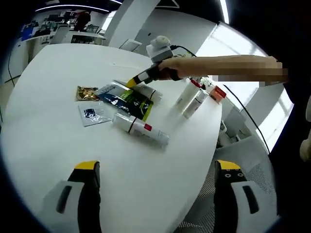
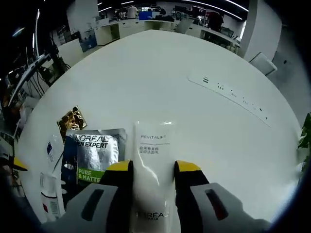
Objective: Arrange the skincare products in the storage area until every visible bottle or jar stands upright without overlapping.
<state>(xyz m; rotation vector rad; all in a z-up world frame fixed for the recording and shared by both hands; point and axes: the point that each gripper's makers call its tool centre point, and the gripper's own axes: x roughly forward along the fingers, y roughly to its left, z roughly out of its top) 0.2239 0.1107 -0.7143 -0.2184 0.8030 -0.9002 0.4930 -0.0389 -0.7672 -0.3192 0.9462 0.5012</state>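
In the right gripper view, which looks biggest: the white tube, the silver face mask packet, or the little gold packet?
Largest to smallest, as they look:
1. white tube, though it sits nearest the camera, between the right gripper jaws, so this is unsure
2. silver face mask packet
3. gold packet

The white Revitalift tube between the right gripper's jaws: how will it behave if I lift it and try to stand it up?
The Revitalift tube looks like soft plastic, so it may dent under the right gripper. It lies flat on the table; its smooth skin may slip. It looks tall and narrow, so upright it could tip.
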